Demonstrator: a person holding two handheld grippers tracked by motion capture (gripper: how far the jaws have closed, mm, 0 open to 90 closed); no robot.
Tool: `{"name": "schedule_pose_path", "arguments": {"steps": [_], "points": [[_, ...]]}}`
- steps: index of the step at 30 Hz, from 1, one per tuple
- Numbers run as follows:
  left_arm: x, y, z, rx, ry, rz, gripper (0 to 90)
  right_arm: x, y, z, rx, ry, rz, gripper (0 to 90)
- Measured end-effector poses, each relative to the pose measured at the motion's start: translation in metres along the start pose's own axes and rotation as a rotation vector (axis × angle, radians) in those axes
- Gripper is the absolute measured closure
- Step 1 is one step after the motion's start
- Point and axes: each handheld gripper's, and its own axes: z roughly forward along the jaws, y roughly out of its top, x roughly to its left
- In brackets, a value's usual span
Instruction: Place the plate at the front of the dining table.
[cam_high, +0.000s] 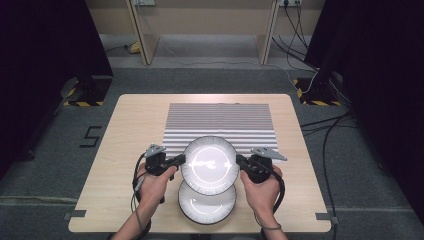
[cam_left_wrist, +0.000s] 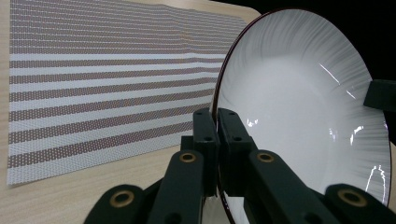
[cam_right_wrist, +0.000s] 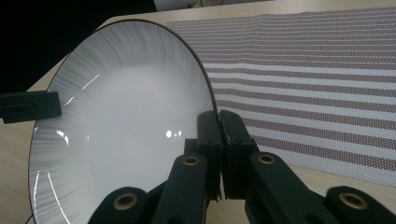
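Two grippers, left gripper and right gripper, each clench opposite rims of the round white dark-edged ceramic plate, held between them.

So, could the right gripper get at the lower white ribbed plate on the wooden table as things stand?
Probably not yet: the right gripper is shut on the rim of the upper white ribbed plate, as is the left gripper, and that plate overlaps the lower white ribbed plate.

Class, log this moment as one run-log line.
left gripper: shut on upper plate | right gripper: same, opposite rim | lower plate: on table
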Motion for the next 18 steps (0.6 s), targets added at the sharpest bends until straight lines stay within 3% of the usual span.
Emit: {"name": "schedule_pose_path", "arguments": {"steps": [18], "points": [[-0.0019,0.005,0.0023,-0.016,0.0,-0.012,86.5,-0.0006,0.006,-0.0013,-0.022,-0.009,-0.004,88.3]]}}
